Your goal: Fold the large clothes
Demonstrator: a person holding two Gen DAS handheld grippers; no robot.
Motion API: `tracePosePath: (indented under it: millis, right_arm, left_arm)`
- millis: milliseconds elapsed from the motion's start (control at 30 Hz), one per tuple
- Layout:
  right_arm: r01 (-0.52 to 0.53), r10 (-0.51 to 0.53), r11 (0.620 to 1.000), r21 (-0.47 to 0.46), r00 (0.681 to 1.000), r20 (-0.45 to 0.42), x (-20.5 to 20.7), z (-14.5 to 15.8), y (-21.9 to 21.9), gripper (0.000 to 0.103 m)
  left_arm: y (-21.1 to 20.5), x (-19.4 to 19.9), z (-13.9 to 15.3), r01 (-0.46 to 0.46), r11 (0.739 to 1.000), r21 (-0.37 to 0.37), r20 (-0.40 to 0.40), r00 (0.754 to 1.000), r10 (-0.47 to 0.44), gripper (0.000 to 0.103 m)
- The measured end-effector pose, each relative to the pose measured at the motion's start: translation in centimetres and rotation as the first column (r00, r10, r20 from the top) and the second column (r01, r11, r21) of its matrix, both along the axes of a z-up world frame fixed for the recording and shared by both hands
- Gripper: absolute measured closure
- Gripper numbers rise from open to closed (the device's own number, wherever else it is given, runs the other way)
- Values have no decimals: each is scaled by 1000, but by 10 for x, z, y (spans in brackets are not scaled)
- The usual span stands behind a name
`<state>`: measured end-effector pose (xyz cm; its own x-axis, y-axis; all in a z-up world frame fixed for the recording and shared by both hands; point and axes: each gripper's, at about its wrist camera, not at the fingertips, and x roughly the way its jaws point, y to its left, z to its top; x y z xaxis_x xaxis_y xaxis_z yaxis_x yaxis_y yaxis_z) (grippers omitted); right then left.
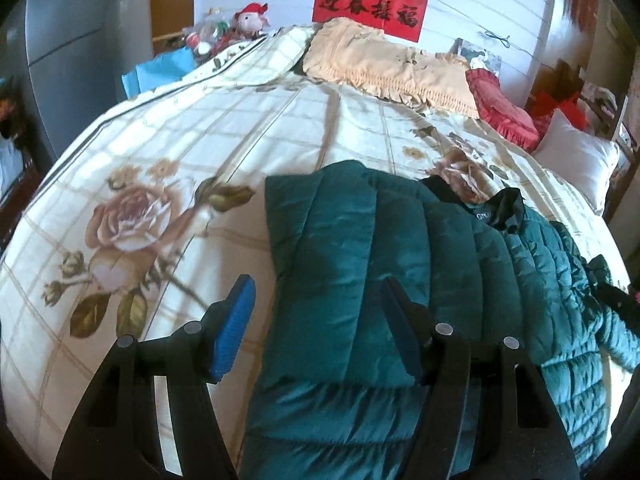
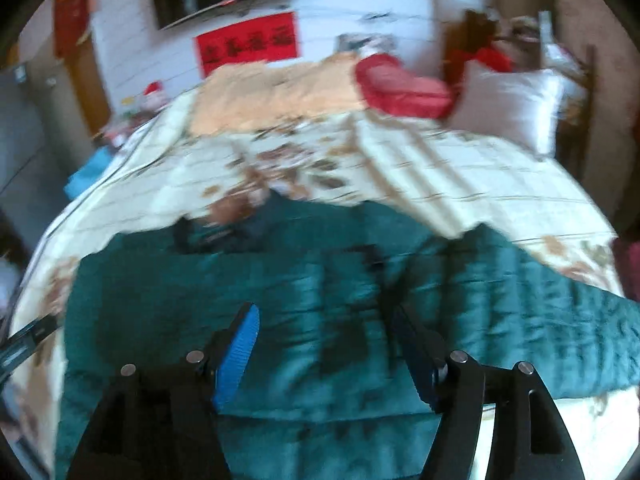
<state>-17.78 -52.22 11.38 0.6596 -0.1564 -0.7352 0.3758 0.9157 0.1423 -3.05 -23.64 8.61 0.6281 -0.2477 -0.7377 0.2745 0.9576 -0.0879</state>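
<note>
The green puffer jacket (image 1: 400, 280) lies on the bed (image 1: 160, 168), its long axis running from 6 toward 12 o'clock under both tools. The left gripper (image 1: 316, 328) straddles its folded left edge, nearer; the right gripper (image 2: 324, 356) hovers mid-jacket. Both jaws stand apart, holding nothing.

Floral bedspread (image 1: 168, 152), peach blanket (image 1: 384, 68), red banner (image 1: 370, 10), white pillow (image 1: 576, 156).

Your left hand-held gripper (image 1: 316, 328) has matte black angular arms with cut-out slots and round silver pivot pins; ribbed blue pads (image 1: 234, 332) line its fingers; your right hand-held gripper (image 2: 324, 356) looks identical.
</note>
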Motion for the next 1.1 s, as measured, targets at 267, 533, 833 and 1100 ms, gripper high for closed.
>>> tracePosePath:
  millis: [267, 533, 833, 1100]
  right_arm:
    - [-83, 80, 995, -55, 995, -57, 38, -32, 30, 36]
    - [-63, 53, 994, -89, 992, -114, 63, -55, 25, 36]
    - [-43, 29, 994, -104, 991, -130, 72, -71, 22, 36]
    - [-31, 14, 992, -121, 991, -134, 74, -73, 23, 31]
  left_arm:
    - [-13, 16, -18, 10, 1000, 7, -33, 999, -10, 38]
    - [-16, 28, -36, 22, 1000, -9, -84, 996, -23, 38]
    - [-12, 35, -43, 21, 998, -56, -145, 989, -29, 37]
    - [15, 9, -23, -1, 995, -97, -230, 973, -21, 37]
